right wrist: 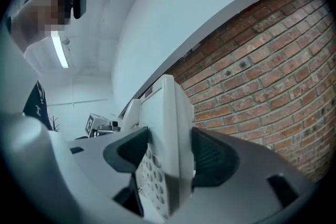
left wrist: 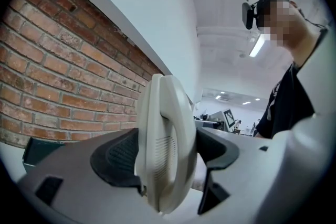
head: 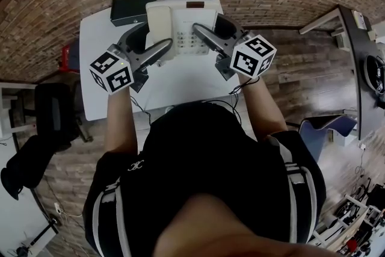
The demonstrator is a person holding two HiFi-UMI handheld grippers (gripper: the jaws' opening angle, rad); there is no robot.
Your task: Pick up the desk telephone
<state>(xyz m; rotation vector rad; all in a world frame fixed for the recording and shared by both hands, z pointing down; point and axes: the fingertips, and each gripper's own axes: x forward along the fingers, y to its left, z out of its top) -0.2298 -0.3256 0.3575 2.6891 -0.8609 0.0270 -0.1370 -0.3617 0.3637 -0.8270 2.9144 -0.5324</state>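
Two tongs are gripping the telephone (head: 180, 15) | left tongs (left wrist: 164, 153) are clamping its handset (left wrist: 163, 134) | right tongs (right wrist: 168, 155) are clamping its keypad (right wrist: 151, 176) side | white surface (head: 180, 84) is lying underneath

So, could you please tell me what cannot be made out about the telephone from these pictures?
- Head view: whether the desk telephone clears the white table; the downward angle shows no gap.
- Head view: the black box, partly covered by the telephone.
- Left gripper view: the keypad, hidden behind the handset.
- Right gripper view: the keypad's print, too blurred.
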